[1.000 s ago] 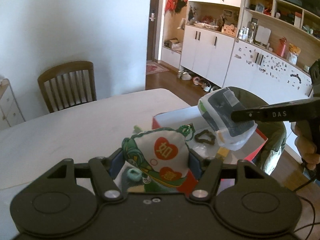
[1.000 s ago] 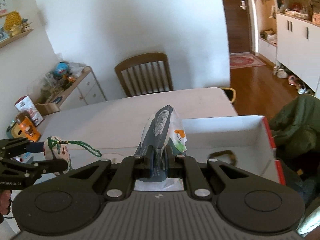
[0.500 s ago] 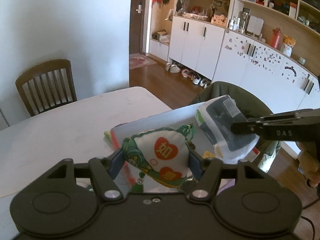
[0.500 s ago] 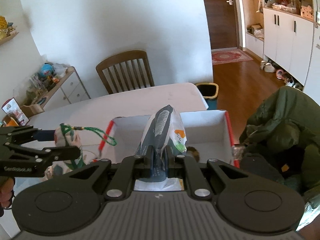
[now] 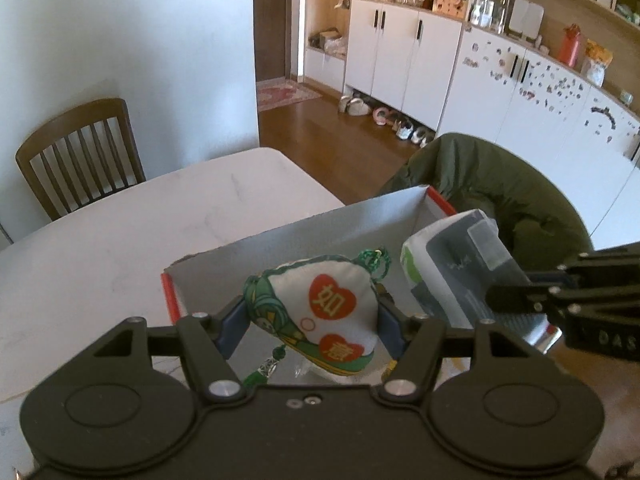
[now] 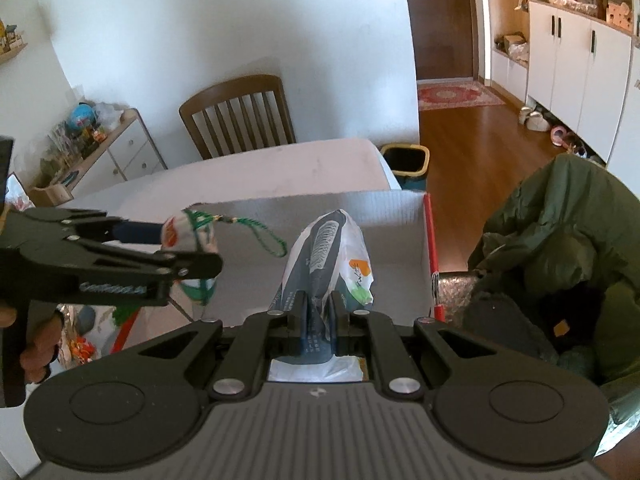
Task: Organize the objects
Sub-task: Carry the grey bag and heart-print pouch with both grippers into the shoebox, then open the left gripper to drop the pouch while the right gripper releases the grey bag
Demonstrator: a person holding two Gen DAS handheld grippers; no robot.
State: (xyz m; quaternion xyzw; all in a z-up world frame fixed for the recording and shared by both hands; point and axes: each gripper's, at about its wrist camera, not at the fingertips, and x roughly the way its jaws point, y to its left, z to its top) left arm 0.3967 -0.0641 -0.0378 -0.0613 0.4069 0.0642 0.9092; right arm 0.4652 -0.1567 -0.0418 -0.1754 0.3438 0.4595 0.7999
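My left gripper is shut on a white cloth sachet with green trim, red hearts and a green cord. It hangs over the open red-edged cardboard box. My right gripper is shut on a grey and white plastic packet, also held above the box. In the left wrist view the packet sits just right of the sachet, pinched by the right gripper. In the right wrist view the sachet and left gripper are to the left.
The box rests on a white marble table. A wooden chair stands at its far side. A green jacket drapes a seat right of the box. A yellow-rimmed bin stands on the floor beyond. A hand holds the left gripper's handle.
Both grippers have swung with their loads to a spot over the box; its far wall now stands closer in both views. Grips unchanged.
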